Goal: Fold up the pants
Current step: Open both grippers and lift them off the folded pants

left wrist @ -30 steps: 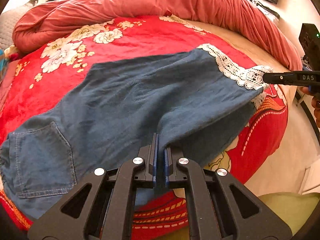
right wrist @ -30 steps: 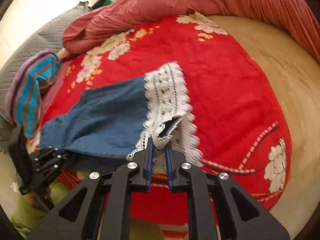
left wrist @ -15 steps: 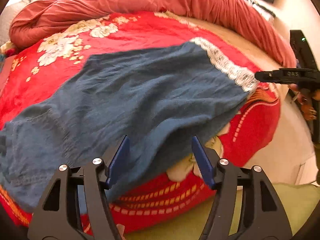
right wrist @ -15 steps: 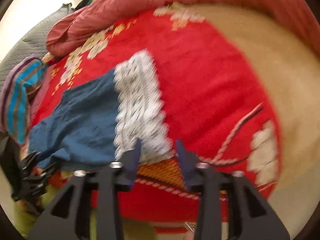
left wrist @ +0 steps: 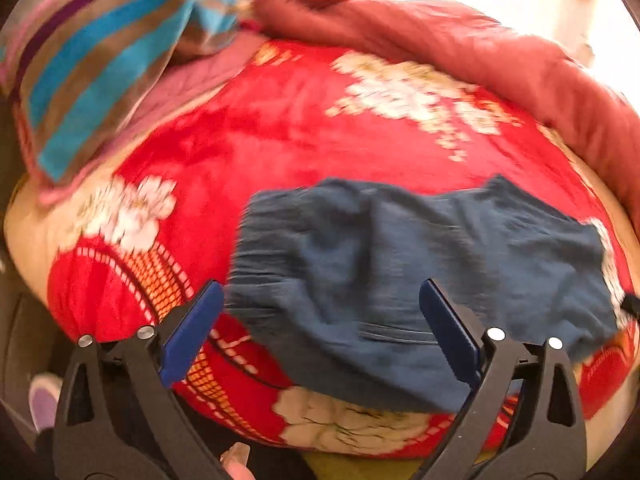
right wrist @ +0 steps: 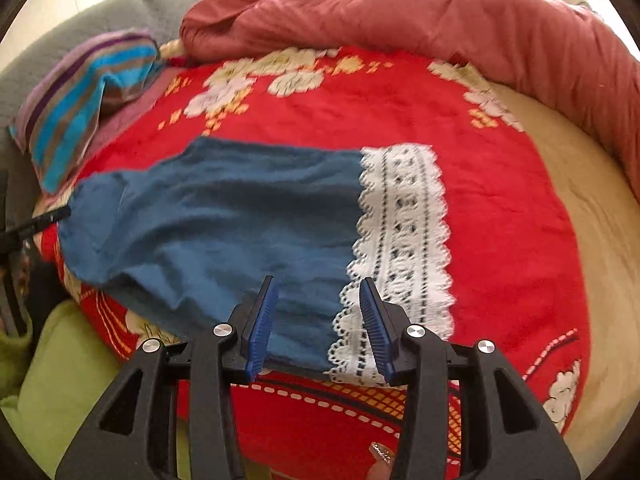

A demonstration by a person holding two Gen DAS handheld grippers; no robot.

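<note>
Blue pants [left wrist: 400, 272] lie folded lengthwise on the red floral blanket [left wrist: 300, 132]. Their gathered waist end is at the left of the blurred left wrist view. My left gripper [left wrist: 318, 292] hovers over that end with its jaws opening wide, and the pads are not touching the cloth. In the right wrist view the pants [right wrist: 220, 220] end in a white lace hem [right wrist: 404, 220] that lies flat. My right gripper [right wrist: 318, 282] is open just above the near edge beside the lace, gripping nothing. One black left fingertip [right wrist: 56, 213] shows at the far waist end.
A rolled pink-red duvet [right wrist: 400, 12] runs along the back of the bed. A striped cloth [right wrist: 80, 100] lies at the back left against grey padding [right wrist: 120, 12]. Beige sheet [right wrist: 580, 240] shows to the right, and green fabric [right wrist: 60, 360] hangs at the near left.
Both grippers let go of the pants and opened. The left one swung from mid-leg towards the waist end and rolled. The lace hem dropped flat onto the blanket.
</note>
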